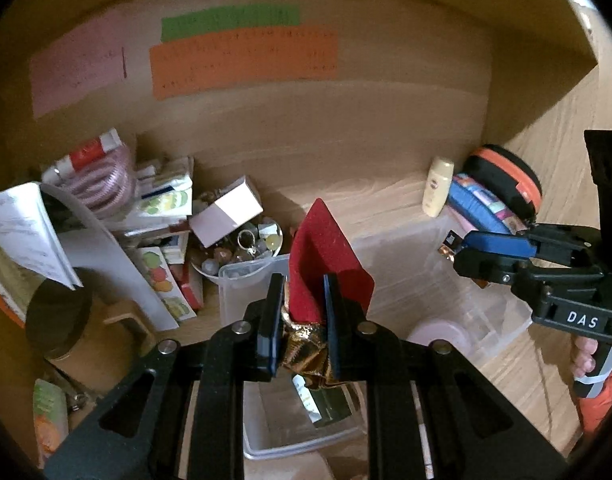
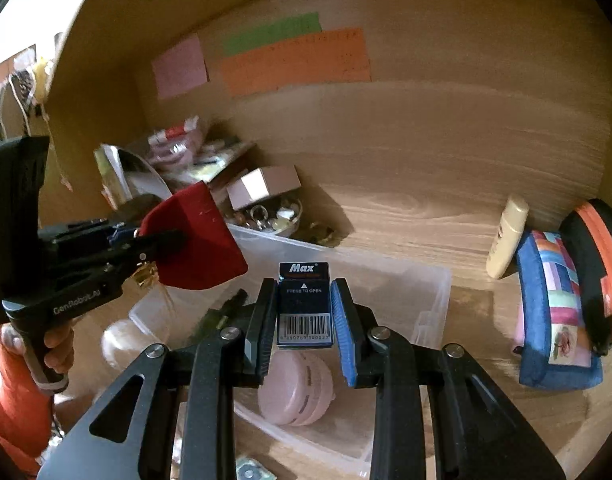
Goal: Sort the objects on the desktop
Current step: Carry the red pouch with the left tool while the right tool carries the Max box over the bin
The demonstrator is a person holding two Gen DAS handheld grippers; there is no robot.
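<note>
My left gripper (image 1: 304, 316) is shut on a red pouch (image 1: 325, 256) with a gold sequinned base, held over a small clear bin (image 1: 242, 280). It also shows in the right wrist view (image 2: 198, 236) at the left. My right gripper (image 2: 304, 312) is shut on a dark blue Max staple box (image 2: 304, 304), held above a large clear bin (image 2: 433, 300) that holds a pink round case (image 2: 302, 388). In the left wrist view the right gripper (image 1: 465, 252) is at the right, over that bin (image 1: 445, 280).
A clutter of boxes, a booklet (image 1: 22, 224), a bowl of trinkets (image 1: 250, 240) and a round tin (image 1: 58, 320) fills the left. A cream bottle (image 1: 437, 192), a blue patchwork pouch (image 2: 553, 308) and an orange-black case (image 2: 597, 264) stand at the right against the wooden back wall.
</note>
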